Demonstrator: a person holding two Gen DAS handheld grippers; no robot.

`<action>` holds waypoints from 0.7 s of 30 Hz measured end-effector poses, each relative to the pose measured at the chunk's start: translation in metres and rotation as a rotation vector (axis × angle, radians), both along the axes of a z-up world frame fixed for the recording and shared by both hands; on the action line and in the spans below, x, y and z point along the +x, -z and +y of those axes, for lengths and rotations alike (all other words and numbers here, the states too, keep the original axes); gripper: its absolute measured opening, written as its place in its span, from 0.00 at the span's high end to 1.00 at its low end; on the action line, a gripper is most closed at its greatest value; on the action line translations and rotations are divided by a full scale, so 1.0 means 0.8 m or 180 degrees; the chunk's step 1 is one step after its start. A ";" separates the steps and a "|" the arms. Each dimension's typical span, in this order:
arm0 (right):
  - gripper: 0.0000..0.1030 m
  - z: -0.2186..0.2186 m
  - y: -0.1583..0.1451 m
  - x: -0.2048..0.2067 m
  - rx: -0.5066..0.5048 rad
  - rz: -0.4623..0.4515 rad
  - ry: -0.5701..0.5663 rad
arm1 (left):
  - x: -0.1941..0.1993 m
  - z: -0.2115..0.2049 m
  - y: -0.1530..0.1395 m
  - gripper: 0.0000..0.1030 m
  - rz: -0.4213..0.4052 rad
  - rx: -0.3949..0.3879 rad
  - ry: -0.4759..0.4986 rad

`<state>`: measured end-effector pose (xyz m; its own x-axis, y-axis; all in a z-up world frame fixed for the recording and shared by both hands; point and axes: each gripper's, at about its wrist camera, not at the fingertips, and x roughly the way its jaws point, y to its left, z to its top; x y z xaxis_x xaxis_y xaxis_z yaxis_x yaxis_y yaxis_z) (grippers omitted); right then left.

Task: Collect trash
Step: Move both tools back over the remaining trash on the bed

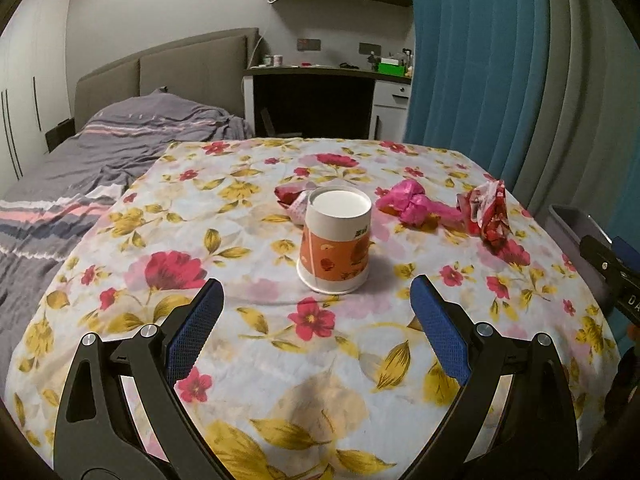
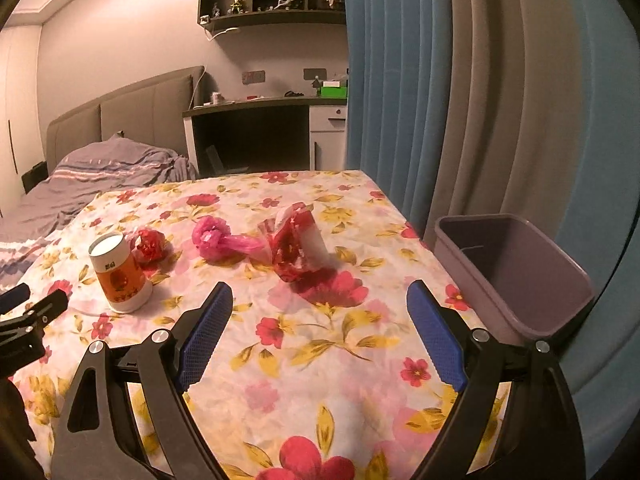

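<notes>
An upside-down paper cup (image 1: 335, 240) with an orange band stands mid-table; it also shows in the right wrist view (image 2: 120, 274). Behind it lies a small red wrapper (image 1: 290, 196) (image 2: 152, 244). A crumpled pink plastic bag (image 1: 414, 202) (image 2: 224, 242) and a red-and-white wrapper (image 1: 488, 210) (image 2: 298, 246) lie to the right. My left gripper (image 1: 316, 300) is open and empty, just short of the cup. My right gripper (image 2: 320, 304) is open and empty, short of the red-and-white wrapper. The other gripper shows at each view's edge (image 1: 612, 268) (image 2: 24, 312).
A grey-purple bin (image 2: 516, 272) stands off the table's right edge, also in the left wrist view (image 1: 572, 220). The table (image 1: 280, 360) has a floral cloth. A bed (image 1: 80, 168) lies left, a blue curtain (image 1: 500, 80) right, a desk (image 1: 320, 100) behind.
</notes>
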<state>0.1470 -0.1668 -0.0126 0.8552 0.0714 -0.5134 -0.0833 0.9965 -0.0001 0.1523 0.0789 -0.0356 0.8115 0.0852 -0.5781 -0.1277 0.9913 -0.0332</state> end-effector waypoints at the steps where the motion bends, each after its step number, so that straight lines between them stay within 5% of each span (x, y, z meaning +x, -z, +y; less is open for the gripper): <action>1: 0.17 0.001 0.002 0.002 0.0004 0.0012 0.0004 | 0.003 -0.001 0.002 0.10 0.0004 0.0003 0.0006; 21: 0.21 0.014 0.030 0.043 0.0011 0.0193 -0.0033 | 0.103 0.005 0.042 0.10 0.0169 -0.0107 -0.0072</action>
